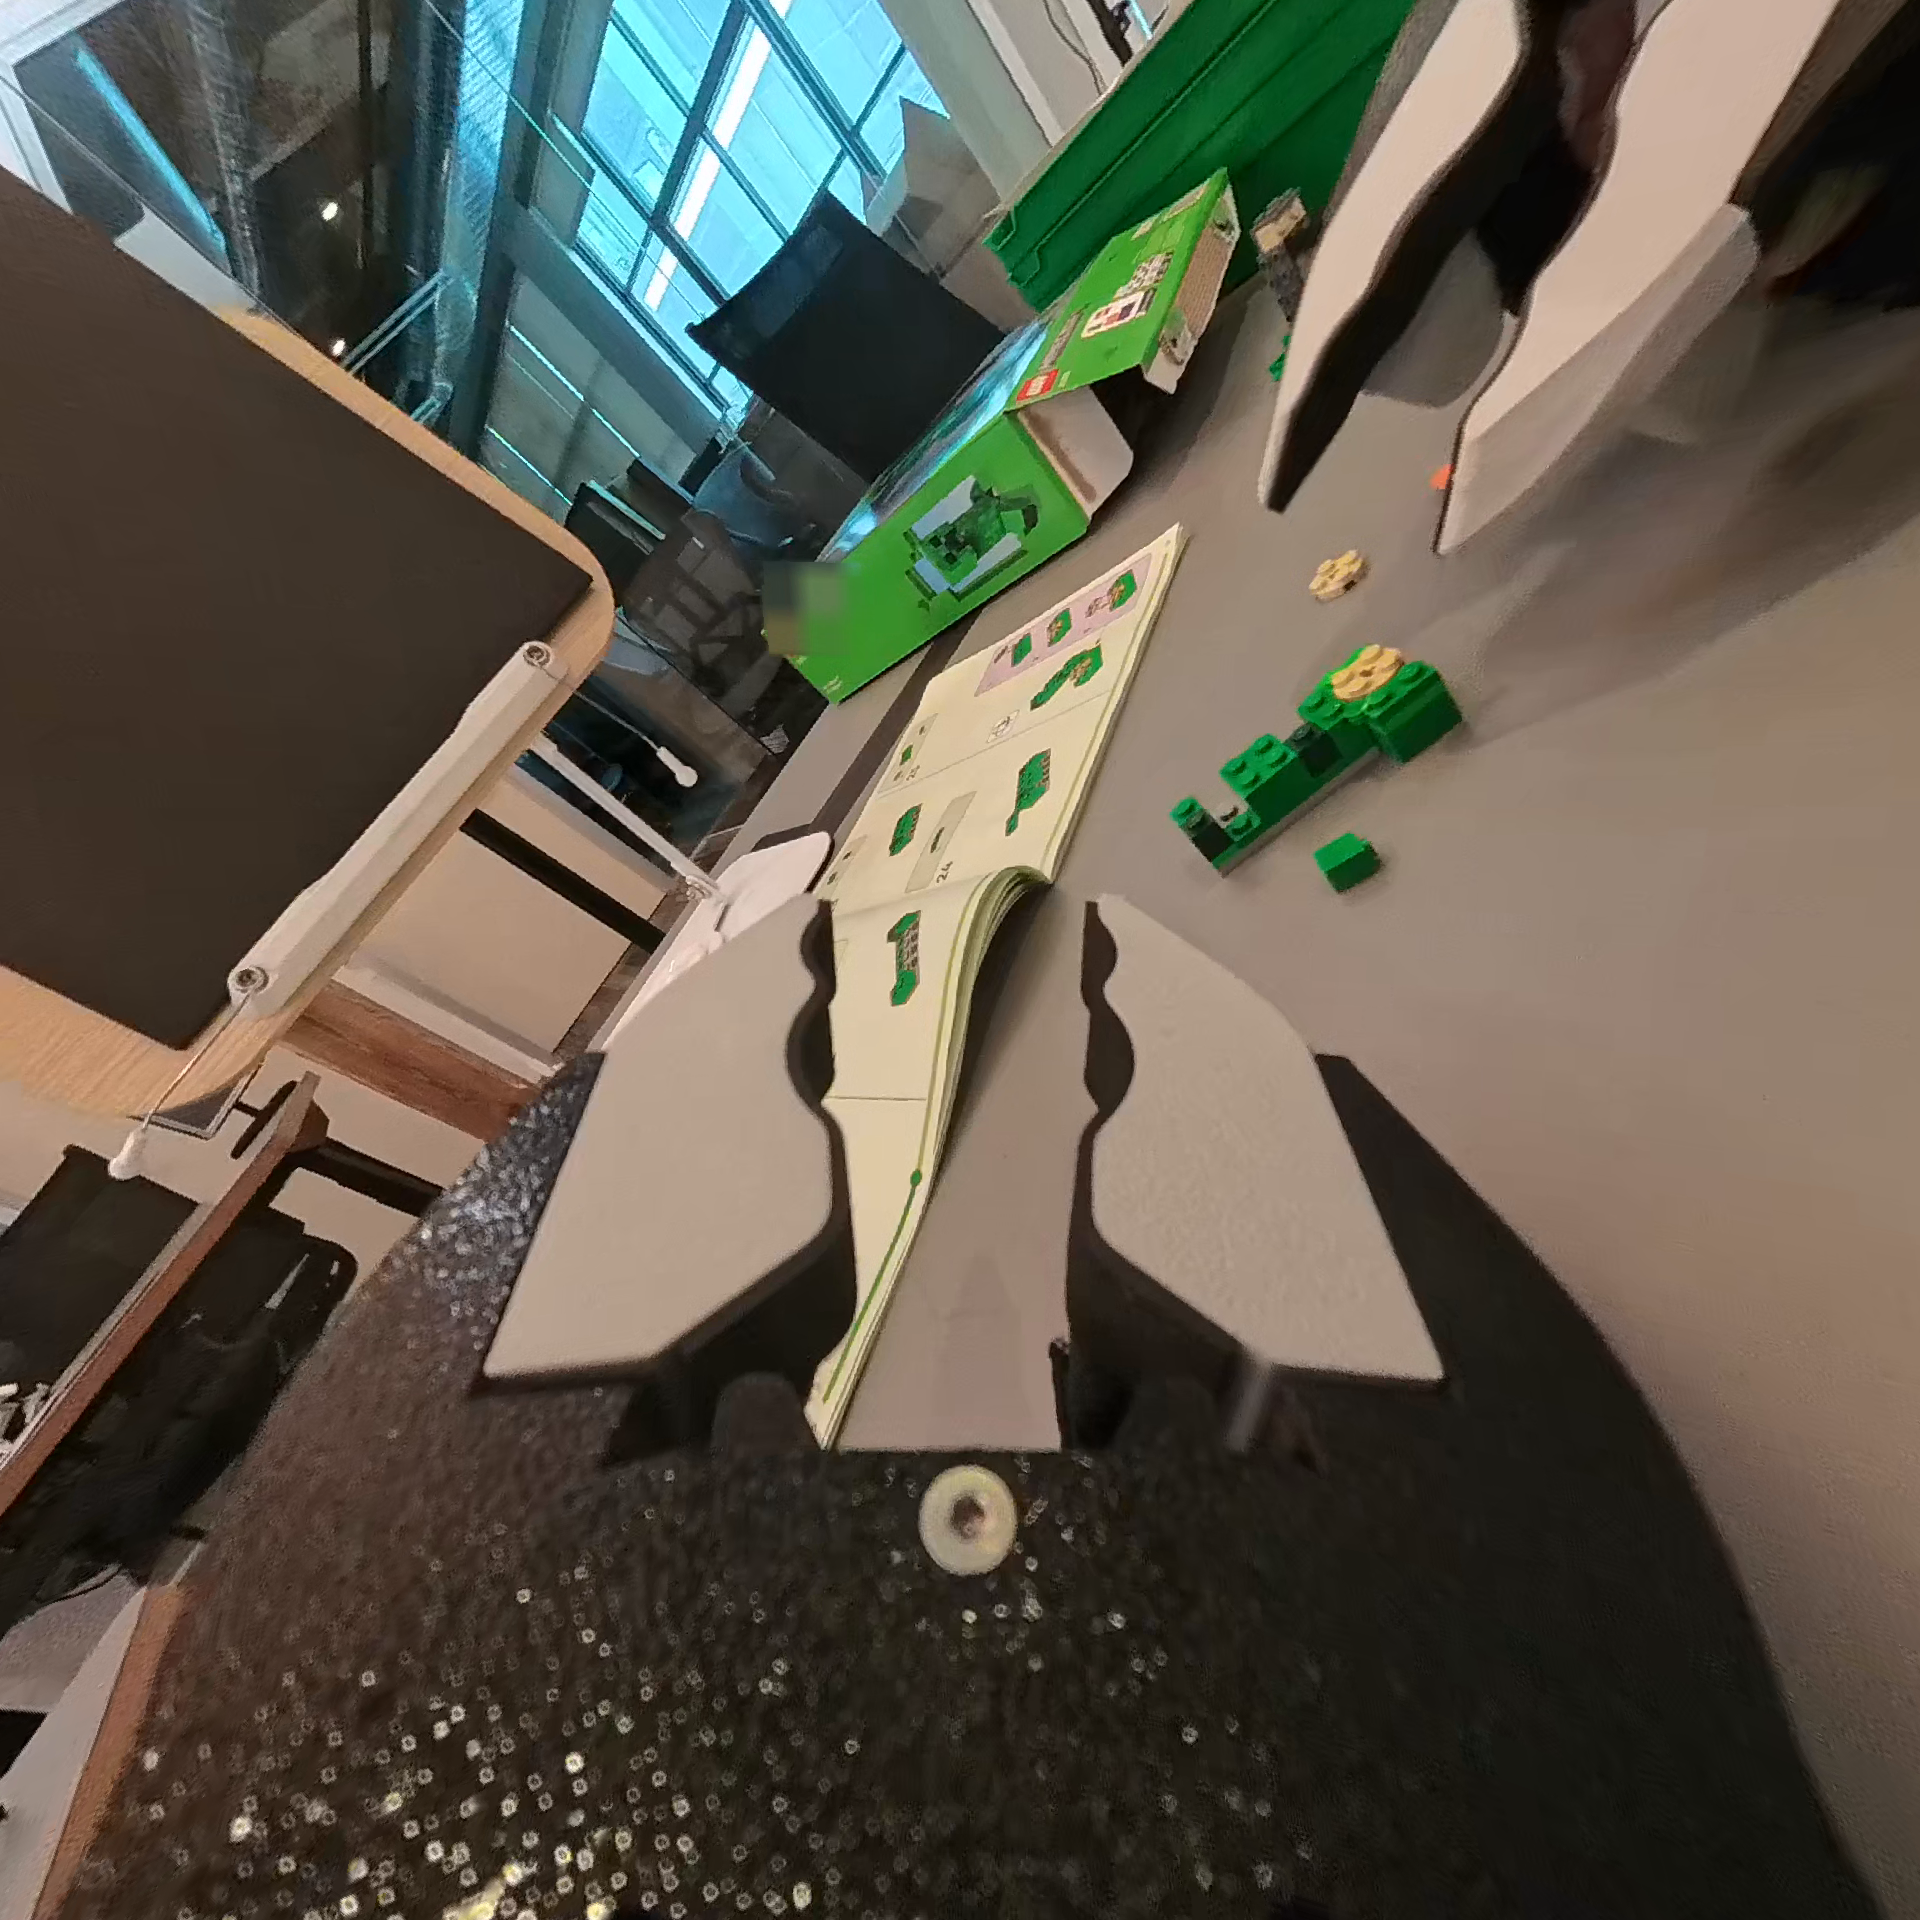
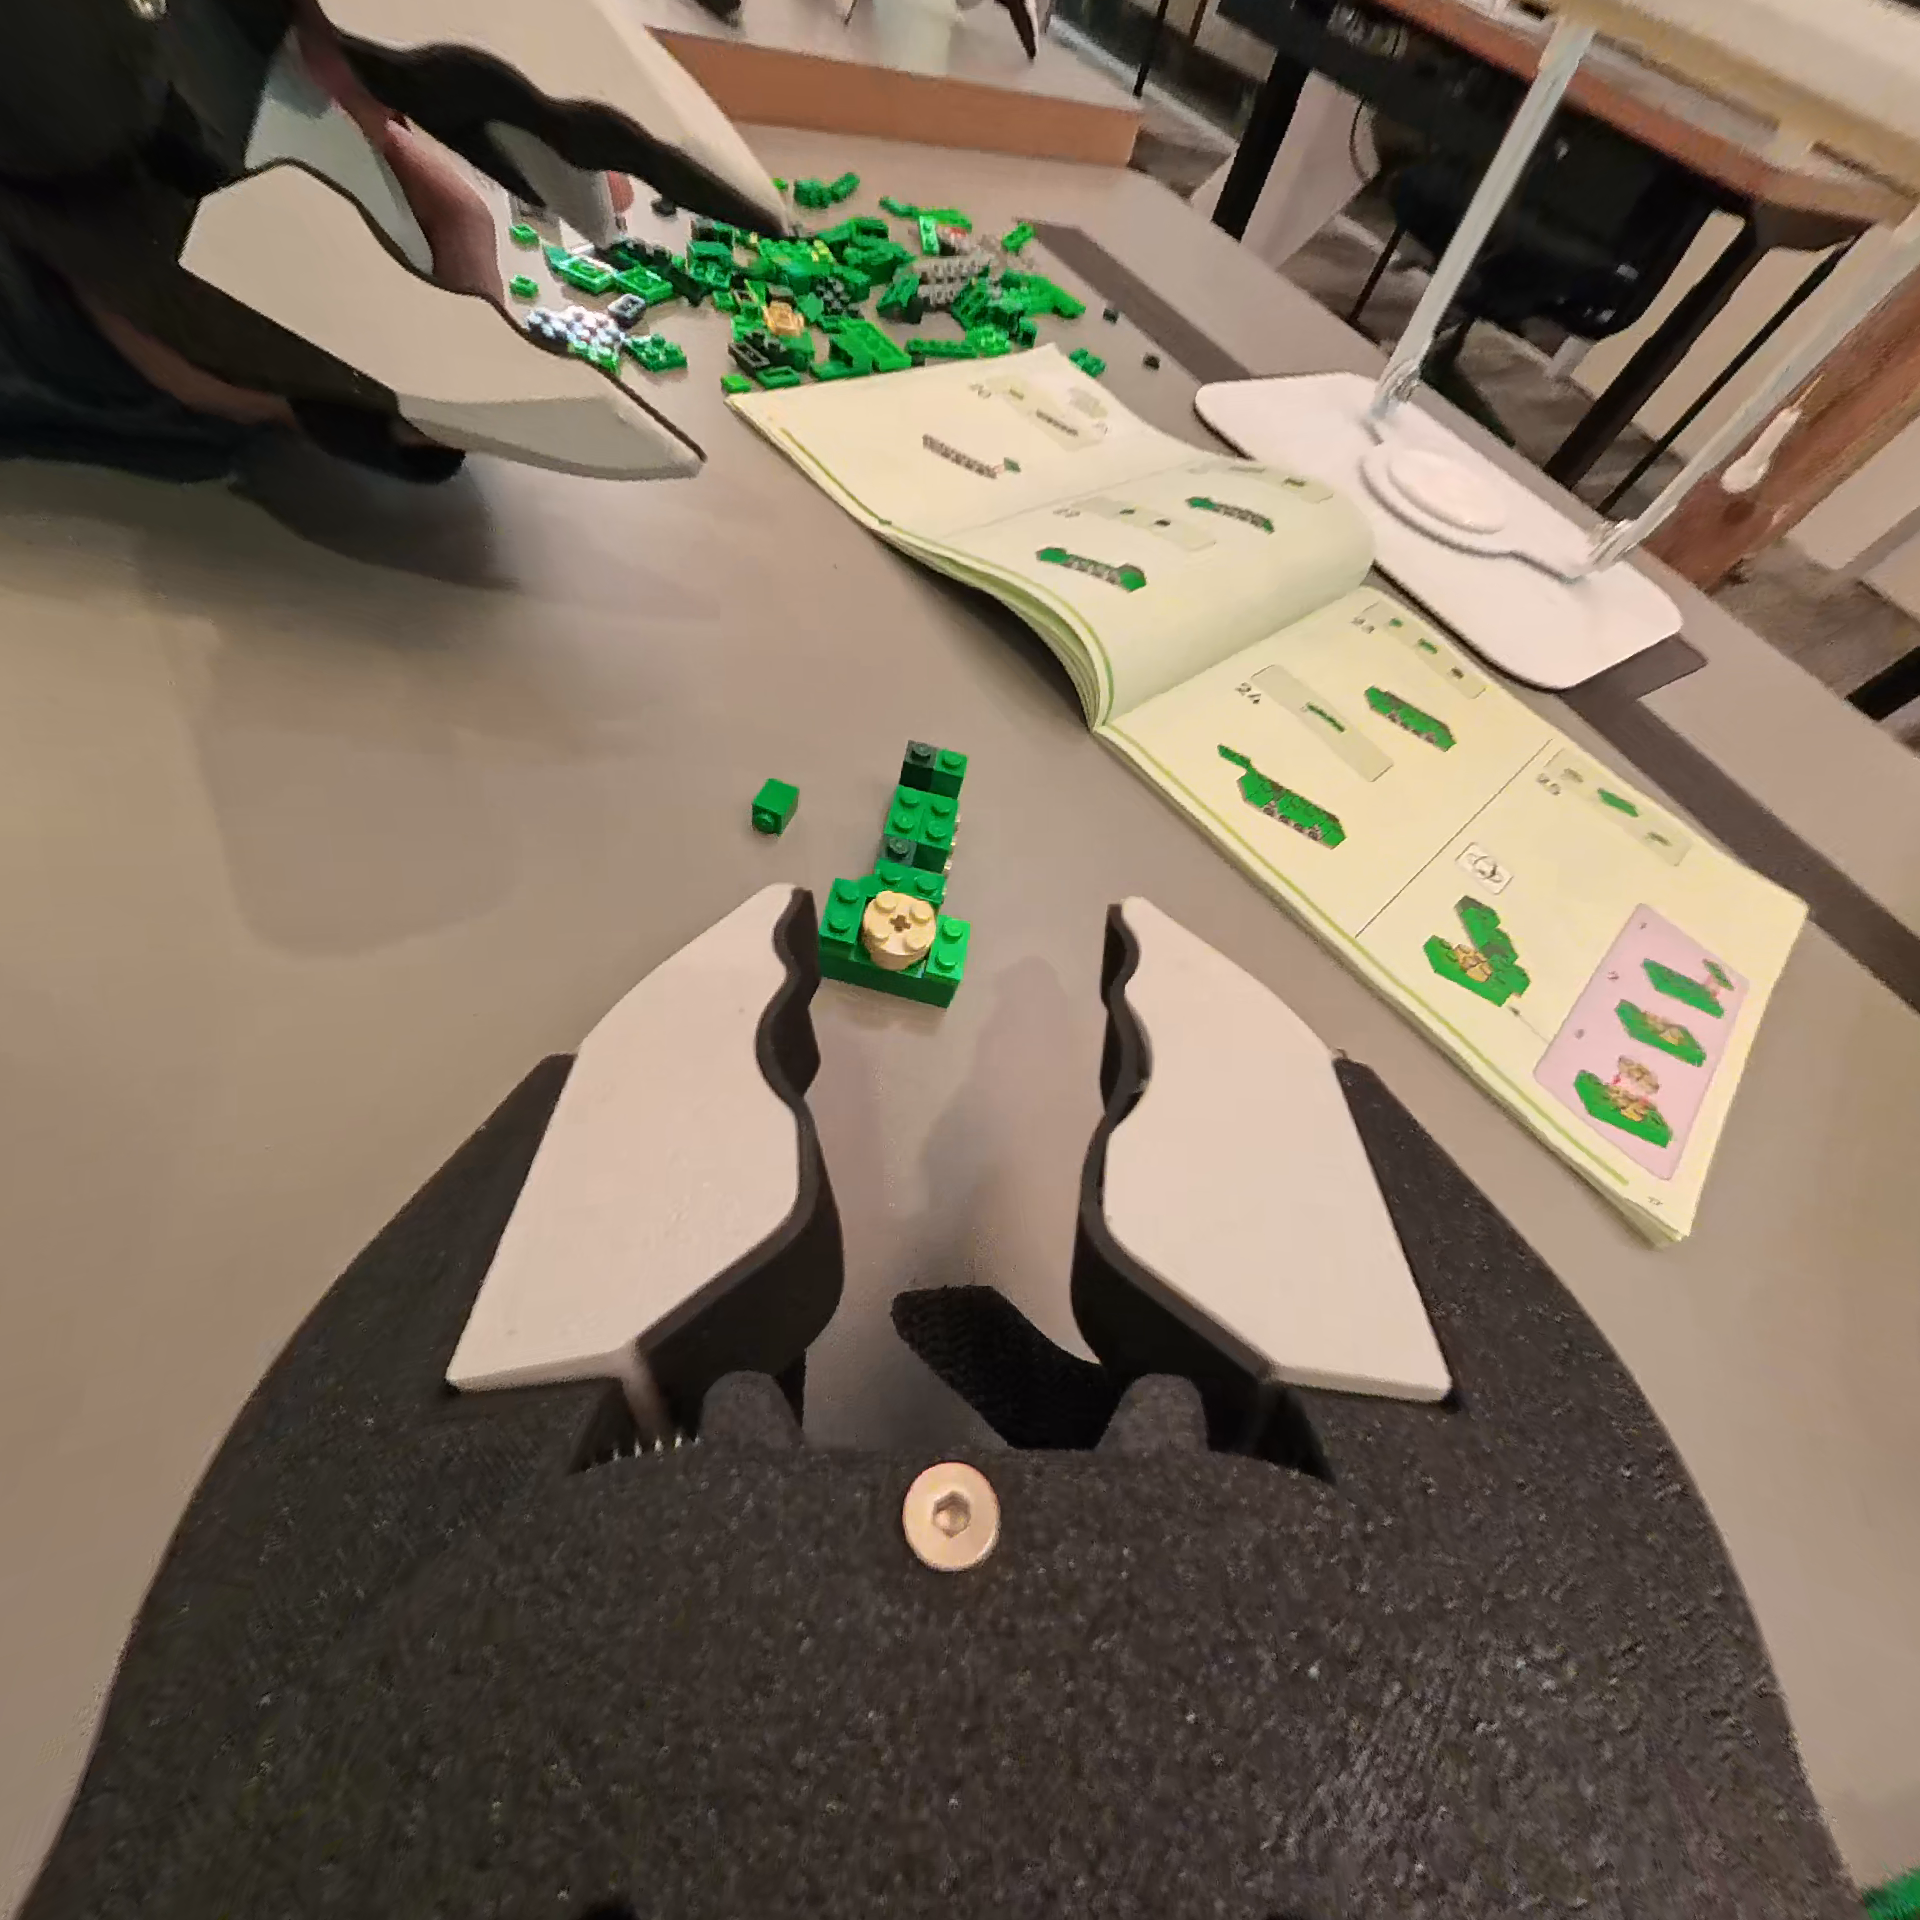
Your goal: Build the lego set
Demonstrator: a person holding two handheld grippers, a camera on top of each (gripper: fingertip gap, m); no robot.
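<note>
A small green lego build (image 2: 912, 894) with a tan round piece on top stands on the grey table, just ahead of my right gripper (image 2: 951, 909), which is open and empty. It also shows in the left wrist view (image 1: 1325, 753). A loose green cube brick (image 2: 774, 805) lies beside it, seen in the left wrist view too (image 1: 1348, 860). A loose tan round piece (image 1: 1337, 574) lies farther off. My left gripper (image 1: 956, 914) is open and empty, above the edge of the open instruction booklet (image 1: 997, 769). A pile of green bricks (image 2: 831, 286) lies at the far side.
The open booklet (image 2: 1299, 727) lies to the right of the build. A white lamp base (image 2: 1455, 509) stands beyond it. A green set box (image 1: 956, 540) and a green bin (image 1: 1195, 135) sit at the table's far end. The table edge runs along the booklet's left side. My right gripper's tips are some 6 cm from the loose green cube brick (image 2: 774, 805).
</note>
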